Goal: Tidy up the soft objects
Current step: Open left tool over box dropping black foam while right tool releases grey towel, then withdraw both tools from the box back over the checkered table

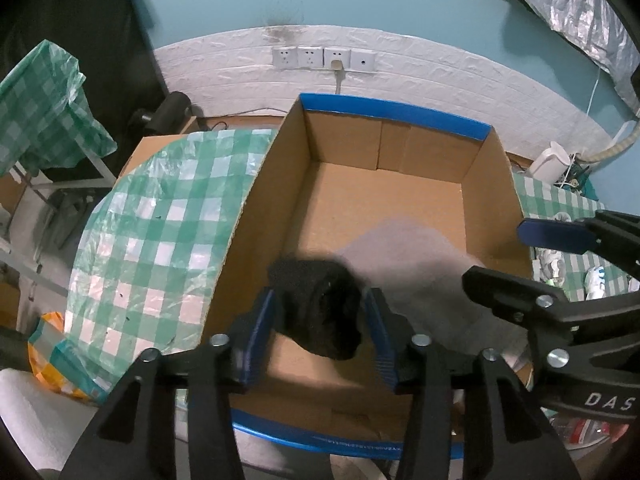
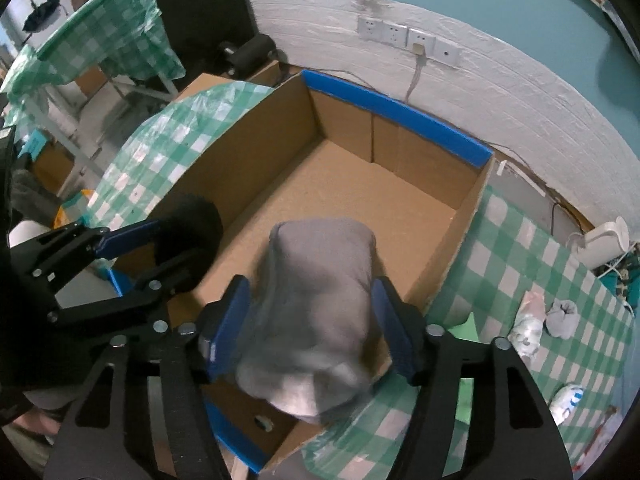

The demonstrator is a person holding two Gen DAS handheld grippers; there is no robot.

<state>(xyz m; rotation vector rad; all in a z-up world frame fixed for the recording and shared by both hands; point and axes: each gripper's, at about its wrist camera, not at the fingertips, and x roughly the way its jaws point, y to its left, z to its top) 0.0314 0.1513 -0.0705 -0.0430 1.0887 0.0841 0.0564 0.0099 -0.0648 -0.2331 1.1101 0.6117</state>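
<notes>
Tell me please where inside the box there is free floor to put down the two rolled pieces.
The cardboard box floor is bare toward the blue-edged far wall and both back corners. The near end is crowded: the left gripper holds the black roll, and the right gripper holds the grey roll there.

Grey sock bundle (image 2: 316, 312) motion-blurred, its lower end smeared, black sock (image 1: 320, 312) blurred

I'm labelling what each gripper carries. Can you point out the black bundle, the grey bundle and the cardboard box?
Black bundle (image 1: 318, 306): left wrist view, middle of the roll between the fingers.
Grey bundle (image 2: 320, 304): right wrist view, middle of its upper face.
Cardboard box (image 2: 372, 200): right wrist view, bare floor inside.
</notes>
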